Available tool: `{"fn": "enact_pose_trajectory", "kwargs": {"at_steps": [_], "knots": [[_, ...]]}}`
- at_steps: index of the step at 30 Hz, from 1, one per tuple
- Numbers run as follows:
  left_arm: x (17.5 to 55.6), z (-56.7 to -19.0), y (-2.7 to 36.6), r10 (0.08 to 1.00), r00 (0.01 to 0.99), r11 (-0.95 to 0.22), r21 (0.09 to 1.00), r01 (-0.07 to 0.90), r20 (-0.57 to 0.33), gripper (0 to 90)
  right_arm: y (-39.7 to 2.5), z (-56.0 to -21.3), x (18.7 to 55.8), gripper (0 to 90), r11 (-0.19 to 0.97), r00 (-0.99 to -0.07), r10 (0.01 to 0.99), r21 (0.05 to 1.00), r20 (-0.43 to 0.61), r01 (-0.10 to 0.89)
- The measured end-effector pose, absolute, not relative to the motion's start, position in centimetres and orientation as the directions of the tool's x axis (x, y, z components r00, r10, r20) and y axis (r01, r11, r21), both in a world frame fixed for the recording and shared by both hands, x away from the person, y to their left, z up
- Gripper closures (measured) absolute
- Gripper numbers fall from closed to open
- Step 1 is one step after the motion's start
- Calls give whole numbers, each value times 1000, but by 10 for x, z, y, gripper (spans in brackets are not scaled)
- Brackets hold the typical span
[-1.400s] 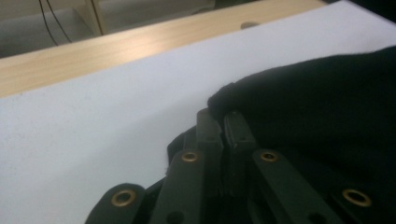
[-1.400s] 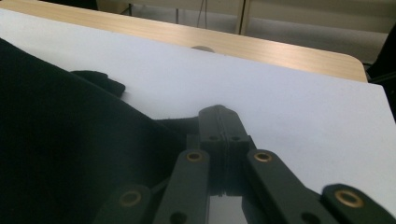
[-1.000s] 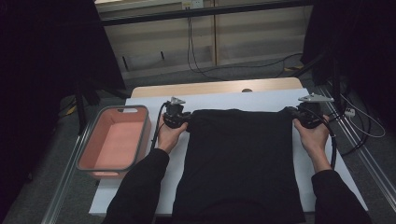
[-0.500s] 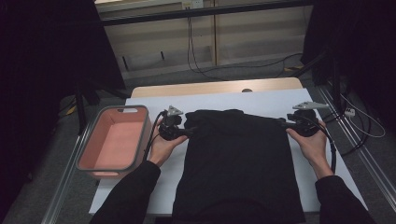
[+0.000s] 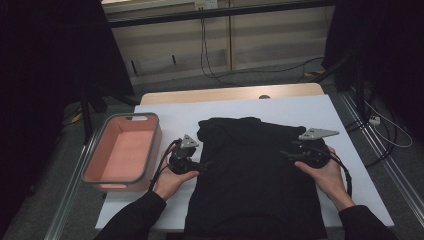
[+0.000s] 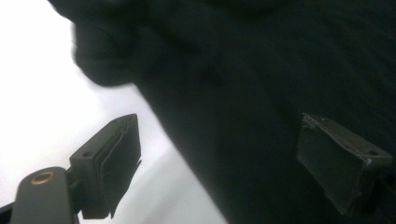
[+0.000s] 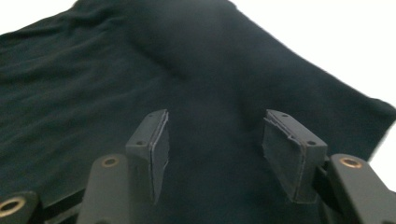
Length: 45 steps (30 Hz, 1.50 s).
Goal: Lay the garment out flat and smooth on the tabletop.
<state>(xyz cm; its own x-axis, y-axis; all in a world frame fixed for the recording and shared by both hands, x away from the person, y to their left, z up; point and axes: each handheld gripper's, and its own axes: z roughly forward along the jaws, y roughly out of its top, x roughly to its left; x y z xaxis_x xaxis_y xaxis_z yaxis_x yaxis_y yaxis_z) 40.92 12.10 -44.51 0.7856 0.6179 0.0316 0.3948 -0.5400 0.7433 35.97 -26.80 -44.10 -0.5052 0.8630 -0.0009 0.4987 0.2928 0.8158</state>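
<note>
Black garment (image 5: pixel 254 175) spread flat along the middle of the white table (image 5: pixel 345 120), near hem hanging off the front edge, far end rumpled into a small bunched fold. Flanked on both long sides, presumably so that each edge can be taken at once and the cloth folded or pulled evenly. Left gripper (image 5: pixel 204 164) held low at the left edge, about halfway down the cloth, pointing inward; jaws parted wide in the left gripper view, one pad (image 6: pixel 116 154) over bare white surface, the other pad (image 6: pixel 341 163) over dark fabric, so straddling the hem but not yet clamped on it. Right gripper (image 5: pixel 289 154) mirrored at the opposite edge, also aimed inward; jaws spread in the right gripper view (image 7: pixel 215 154), both pads above the cloth with nothing pinched between them. Seemingly the approach before a grasp: both tools level with the table and set opposite each other, likely to lift matching points and keep the fold square. Pink bin (image 5: pixel 102 172) parked just beside the table's left side, empty, well apart from the cloth, probably waiting as the place for the folded piece. Care needed to catch a single layer near the edge rather than drag the whole panel sideways.
</note>
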Motion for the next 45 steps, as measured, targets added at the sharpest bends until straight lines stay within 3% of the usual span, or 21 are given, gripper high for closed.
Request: {"fn": "enact_pose_trajectory", "kwargs": {"at_steps": [9, 17, 22, 26, 30, 35, 37, 45], "knots": [[380, -451, 128, 608, 793, -564, 731, 385, 51, 127, -246, -448, 331, 460, 361, -583, 812, 803, -22, 473], [360, -452, 130, 555, 831, -584, 725, 365, 28, 237, -226, -456, 315, 556, 426, -664, 748, 773, -9, 469], [353, -454, 122, 531, 844, -602, 733, 316, 73, 294, -215, -459, 311, 582, 473, -690, 723, 751, -32, 460], [351, -455, 116, 509, 857, -600, 747, 287, 79, 412, -213, -466, 313, 587, 502, -689, 724, 718, -44, 482], [349, -464, 108, 462, 884, -658, 697, 285, 75, 627, -213, -470, 316, 604, 492, -684, 729, 713, -23, 500], [350, -463, 110, 474, 880, -646, 692, 324, 31, 876, -210, -469, 313, 790, 488, -686, 728, 704, -2, 516], [349, -463, 110, 478, 878, -643, 692, 327, 29, 889, -210, -469, 312, 877, 486, -692, 722, 703, 12, 520], [343, -461, 115, 466, 885, -655, 674, 341, 5, 898, -206, -468, 305, 897, 495, -681, 732, 702, -19, 512]]}}
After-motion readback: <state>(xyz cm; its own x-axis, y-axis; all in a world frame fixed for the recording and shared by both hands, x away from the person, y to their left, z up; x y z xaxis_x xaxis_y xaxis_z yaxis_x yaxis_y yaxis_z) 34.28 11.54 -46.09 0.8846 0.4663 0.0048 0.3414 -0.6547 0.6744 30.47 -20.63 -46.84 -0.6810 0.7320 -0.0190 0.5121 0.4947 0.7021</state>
